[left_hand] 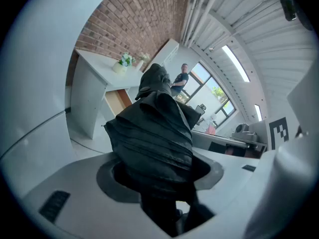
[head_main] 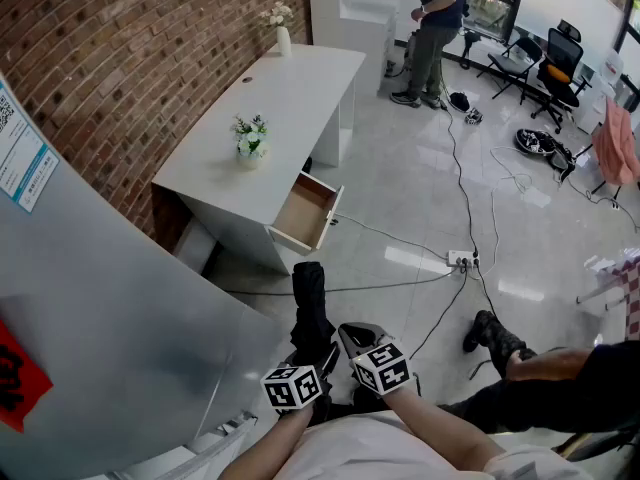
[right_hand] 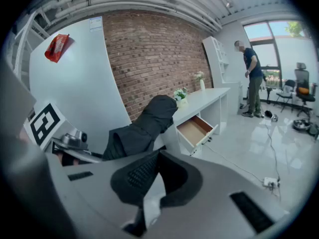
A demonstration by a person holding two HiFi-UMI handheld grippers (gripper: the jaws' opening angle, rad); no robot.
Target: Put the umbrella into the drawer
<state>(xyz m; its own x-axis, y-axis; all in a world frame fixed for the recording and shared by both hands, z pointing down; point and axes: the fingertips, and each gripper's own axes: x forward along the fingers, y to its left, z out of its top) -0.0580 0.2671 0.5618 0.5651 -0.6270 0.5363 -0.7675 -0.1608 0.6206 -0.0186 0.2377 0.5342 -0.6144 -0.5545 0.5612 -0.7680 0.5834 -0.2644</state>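
Observation:
A black folded umbrella (head_main: 310,303) sticks forward and up from my left gripper (head_main: 314,354), whose jaws stand wide and shut on its lower end. In the left gripper view the umbrella (left_hand: 154,128) fills the gap of that gripper (left_hand: 159,180). My right gripper (head_main: 358,340) is close beside it on the right, open, with nothing between its pads (right_hand: 139,172); the umbrella (right_hand: 144,126) shows to its left. Ahead, the white desk (head_main: 300,88) has its wooden drawer (head_main: 305,213) pulled out and empty; the drawer (right_hand: 195,131) also shows in the right gripper view.
A big white curved panel (head_main: 100,298) stands close at my left. A small flower pot (head_main: 250,140) and a vase (head_main: 282,28) sit on the desk. Cables and a power strip (head_main: 460,260) cross the floor. A person (head_main: 435,28) stands far back near office chairs (head_main: 555,68).

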